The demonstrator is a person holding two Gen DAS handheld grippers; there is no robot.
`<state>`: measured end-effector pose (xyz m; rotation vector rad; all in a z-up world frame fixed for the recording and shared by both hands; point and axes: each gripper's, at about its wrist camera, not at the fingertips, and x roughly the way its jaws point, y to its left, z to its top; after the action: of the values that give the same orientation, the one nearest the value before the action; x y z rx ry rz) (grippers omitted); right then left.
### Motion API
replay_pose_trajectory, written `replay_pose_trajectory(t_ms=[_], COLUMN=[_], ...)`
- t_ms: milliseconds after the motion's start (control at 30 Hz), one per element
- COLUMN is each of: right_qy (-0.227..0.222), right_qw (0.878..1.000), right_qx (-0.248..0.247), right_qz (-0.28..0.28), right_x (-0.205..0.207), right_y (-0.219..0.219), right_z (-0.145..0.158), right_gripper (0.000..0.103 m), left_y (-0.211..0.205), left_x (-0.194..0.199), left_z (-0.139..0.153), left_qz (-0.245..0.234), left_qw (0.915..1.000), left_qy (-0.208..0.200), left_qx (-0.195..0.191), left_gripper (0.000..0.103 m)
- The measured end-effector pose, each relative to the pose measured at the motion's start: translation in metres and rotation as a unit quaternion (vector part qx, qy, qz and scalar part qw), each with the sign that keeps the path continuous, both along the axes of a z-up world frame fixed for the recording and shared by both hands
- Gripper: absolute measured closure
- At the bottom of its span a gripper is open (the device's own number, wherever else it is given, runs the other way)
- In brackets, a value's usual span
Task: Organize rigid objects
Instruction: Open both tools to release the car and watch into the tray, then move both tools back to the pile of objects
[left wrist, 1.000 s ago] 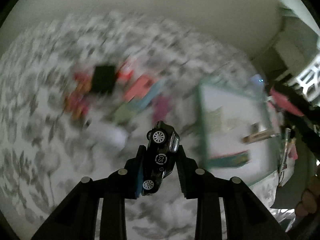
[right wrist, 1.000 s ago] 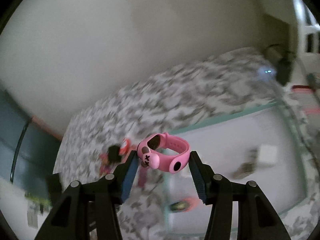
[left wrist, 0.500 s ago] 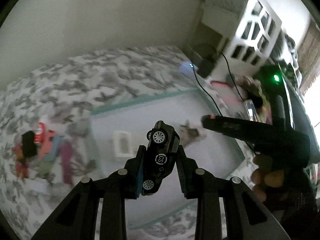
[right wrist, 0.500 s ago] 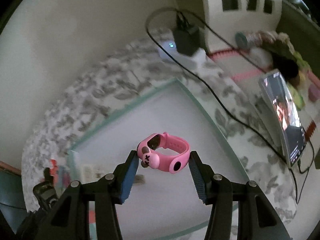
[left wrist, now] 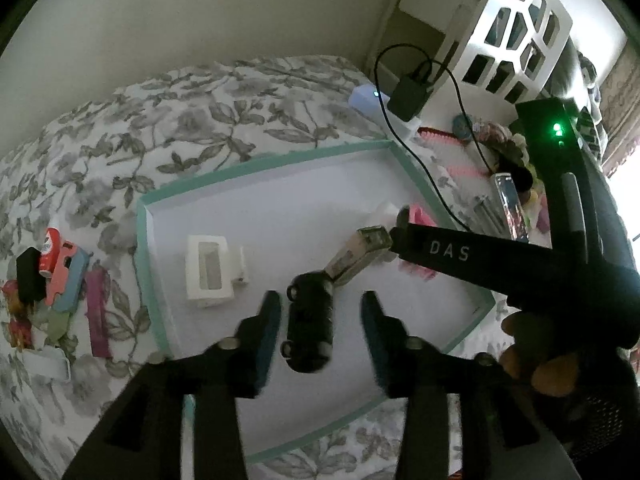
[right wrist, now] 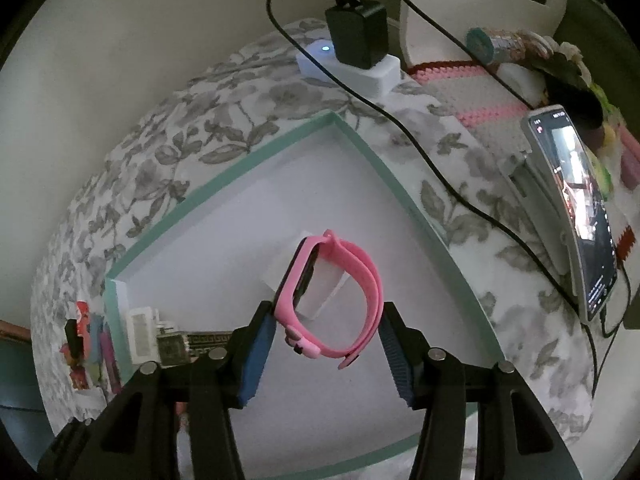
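- Floral grey-and-white bedspread (left wrist: 208,120) covered the soft surface under everything; at its far left lay a loose pile of small coloured things (left wrist: 56,276), not yet sorted, beside the tray (left wrist: 149,264).
- White box (left wrist: 210,270) sat inside the shallow white tray with the green rim, towards its left side.
- Left gripper (left wrist: 318,326) had just been opening, its fingers spread with the black toy car (left wrist: 310,322) between them and no pad pressing on it. The car seemed freshly let go; on the smooth tray floor it could roll away on its wheels or get knocked by a finger as the gripper pulled back.
- Right gripper (right wrist: 326,338) had also just been opening around the pink watch (right wrist: 334,300). The band looked still in touch with the left pad, clear of the right one. It could snag there, tip over or spring sideways as it dropped.
- Right of the tray ran a black cable (right wrist: 440,176) from a charger (right wrist: 358,32) by the pale wall, with a lit phone (right wrist: 576,216) propped near; a careless swing could catch the cable.
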<state>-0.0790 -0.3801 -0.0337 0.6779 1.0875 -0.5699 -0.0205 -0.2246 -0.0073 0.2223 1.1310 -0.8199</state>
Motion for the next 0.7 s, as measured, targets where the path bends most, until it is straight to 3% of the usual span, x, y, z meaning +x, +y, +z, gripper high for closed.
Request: replay_pose_trajectory(t_ms=[167,400,500,567,700], right_qy=[-0.023,-0.116,-0.146,-0.160,-0.163], right_qw=[0.999,0.988,0.979,0.973,0.961], right_qx=[-0.031,-0.092,-0.107,-0.112,-0.098], right_qz=[0.001,0.047,0.094,0.126,0.201], right_x=[0.001,0.011,0.025,0.035,0.063], right_y=[0.004,0.039,0.070,0.092,0.142], right_z=[0.019,0.074,0.090,0.096,0.093], right_gripper=[0.035,0.035,0.035,0.035,0.035], left_y=[0.017,0.079,0.118,0.146,0.196], left_x=[0.009,0.041,0.060,0.071,0.092], left_z=[0.017,0.048,0.055,0.055,0.040], left_qz=[0.022,0.115,0.172,0.214,0.282], left_qw=[0.9994,0.9912,0.9824,0.9742,0.9582], left_qy=[-0.003,-0.044,-0.054,-0.058,-0.039], left_qx=[-0.025,-0.048,-0.048,-0.043,-0.029], left_gripper=[0.057,0.047,0.043,0.032,0.030])
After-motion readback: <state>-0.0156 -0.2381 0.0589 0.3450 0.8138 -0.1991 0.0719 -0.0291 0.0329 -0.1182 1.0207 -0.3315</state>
